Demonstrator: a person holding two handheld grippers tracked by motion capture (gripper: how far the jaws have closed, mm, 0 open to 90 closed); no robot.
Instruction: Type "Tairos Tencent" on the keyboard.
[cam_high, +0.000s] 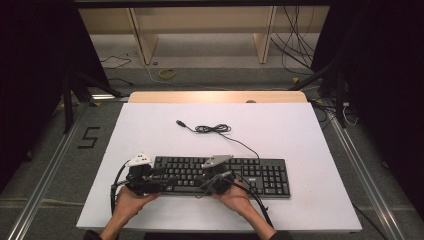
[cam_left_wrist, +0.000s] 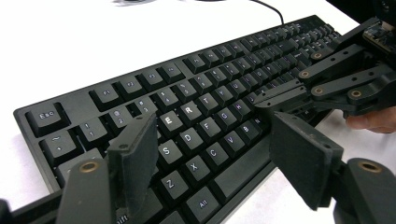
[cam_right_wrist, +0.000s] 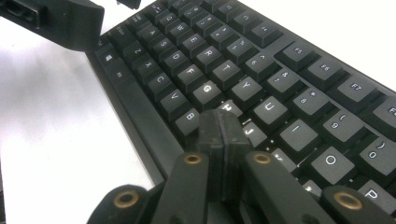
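Grey floor (cam_high: 60, 165) with loose cables (cam_high: 295, 45), pale wooden frame (cam_high: 145, 40) behind, dark curtains perhaps at both sides

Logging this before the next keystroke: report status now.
Left gripper open over keyboard left end. Right gripper shut, tip at the H key. Cable behind, clear.

Black full-size keyboard (cam_high: 222, 175) lying flat on the white table, long side across, near the person's edge. White legends; keys all in place. Its thin black cable (cam_high: 215, 131) leaves the rear edge, runs back to a loose tangle, USB plug lying free on the table beyond it.
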